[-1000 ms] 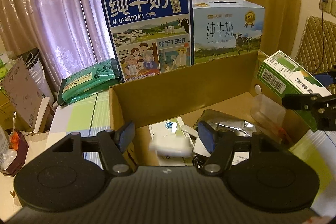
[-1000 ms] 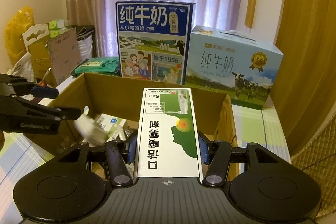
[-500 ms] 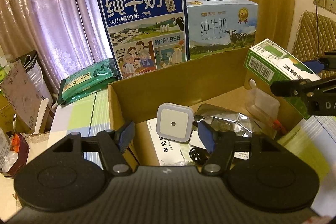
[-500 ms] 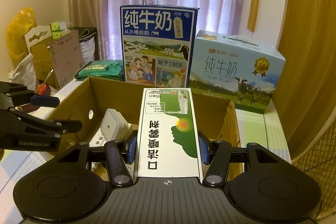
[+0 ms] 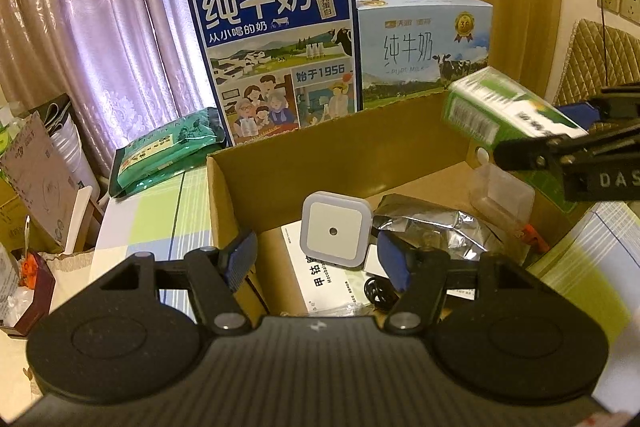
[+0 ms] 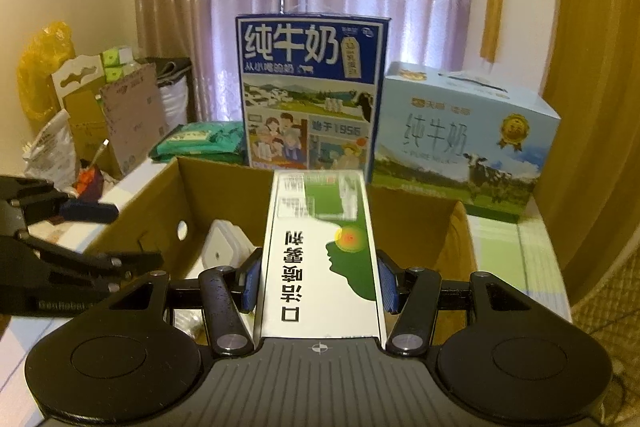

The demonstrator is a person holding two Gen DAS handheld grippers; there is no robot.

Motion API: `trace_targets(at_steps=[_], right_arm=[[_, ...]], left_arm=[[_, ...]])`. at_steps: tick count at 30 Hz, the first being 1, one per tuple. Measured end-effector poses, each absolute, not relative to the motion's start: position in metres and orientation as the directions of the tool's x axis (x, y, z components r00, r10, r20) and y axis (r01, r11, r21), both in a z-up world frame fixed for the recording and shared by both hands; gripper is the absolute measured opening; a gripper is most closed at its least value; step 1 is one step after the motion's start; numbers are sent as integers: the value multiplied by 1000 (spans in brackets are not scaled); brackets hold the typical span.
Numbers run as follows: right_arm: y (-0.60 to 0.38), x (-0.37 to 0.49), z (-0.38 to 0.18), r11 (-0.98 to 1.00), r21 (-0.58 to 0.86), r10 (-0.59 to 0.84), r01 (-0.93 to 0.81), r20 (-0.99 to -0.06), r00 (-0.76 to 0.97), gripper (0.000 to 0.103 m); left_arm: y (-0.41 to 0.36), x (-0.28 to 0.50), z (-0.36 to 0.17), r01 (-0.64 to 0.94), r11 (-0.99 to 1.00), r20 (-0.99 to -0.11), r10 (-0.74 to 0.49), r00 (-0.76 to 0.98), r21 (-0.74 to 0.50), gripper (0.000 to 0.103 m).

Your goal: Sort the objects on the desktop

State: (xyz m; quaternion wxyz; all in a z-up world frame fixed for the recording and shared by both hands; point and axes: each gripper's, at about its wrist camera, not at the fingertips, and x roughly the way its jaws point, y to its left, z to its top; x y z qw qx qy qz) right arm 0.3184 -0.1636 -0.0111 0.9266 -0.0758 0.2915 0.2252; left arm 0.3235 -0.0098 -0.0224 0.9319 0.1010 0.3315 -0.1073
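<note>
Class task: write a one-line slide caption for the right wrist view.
Right gripper clamps a green-and-white carton above the open cardboard box.

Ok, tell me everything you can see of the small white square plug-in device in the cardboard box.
The small white square plug-in device looks like smooth plastic: rounded corners, a paler raised rim around a flat face, and a small dark dot at its centre. It stands nearly upright, face toward the left camera, inside the open brown cardboard box, resting on a white printed leaflet beside crumpled silver foil packaging. The open left gripper frames it without touching. The right view shows its thick side.
</note>
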Motion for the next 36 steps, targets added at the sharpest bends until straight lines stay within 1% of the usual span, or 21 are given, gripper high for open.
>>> trace_targets(at_steps=[2,3,4,6,12,14,16,17,19,20,21,22,24,25,27,28,30,36], right_arm=[[-161,322,-11,876,-8,394,-483,-564,725,56],[-160,323,-12,879,-14,388,-478,-564,729,67],[-161,322,-12,884,-9,384,-468,-557,737,71],[-164,320,-14,883,11,396,-470,-556,731,71],[-181,312,-21,903,40,368,-429,-589,719,71],[-189,310,-19,913,59,356,-403,-597,719,75],[-198,305,-15,921,83,351,-382,-604,716,85],[-201,302,-12,923,92,350,-374,-604,716,87],[-207,291,-6,923,104,355,-371,-605,713,95],[-209,285,-3,922,106,356,-372,-606,711,96],[-210,279,0,922,105,356,-374,-610,708,99],[-211,273,3,921,101,355,-375,-613,706,101],[-213,260,10,923,91,349,-375,-613,709,101],[-213,254,14,924,89,345,-372,-613,710,101],[-216,243,19,929,89,334,-359,-619,711,101],[-218,237,21,933,87,324,-349,-626,709,101],[-219,226,23,939,85,307,-333,-644,701,101],[-220,194,28,950,52,262,-308,-671,694,101]], left_arm=[[-9,323,-24,265,957,-641,-131,756,116,63],[-8,323,-25,262,958,-641,-131,756,114,63],[-6,323,-26,260,959,-643,-128,755,114,63],[-6,322,-28,260,958,-646,-124,753,120,63],[-3,313,-29,254,960,-649,-119,751,118,63],[-3,308,-28,252,961,-652,-117,749,117,63],[-3,302,-27,244,963,-655,-111,747,116,64],[-3,298,-26,240,964,-655,-109,747,114,65],[-3,289,-21,230,967,-653,-108,750,105,71],[-3,284,-19,223,970,-649,-108,754,98,73],[-2,278,-16,212,973,-643,-105,758,91,78],[-2,271,-12,199,977,-637,-103,764,81,81],[-1,258,-6,191,980,-633,-109,767,63,83],[-2,251,-3,190,980,-632,-112,767,57,87],[-3,237,3,185,981,-625,-109,773,57,91],[-4,229,5,175,983,-617,-104,780,57,96],[-4,214,9,147,988,-597,-85,798,56,102],[-3,177,14,105,993,-595,-58,802,45,102]])
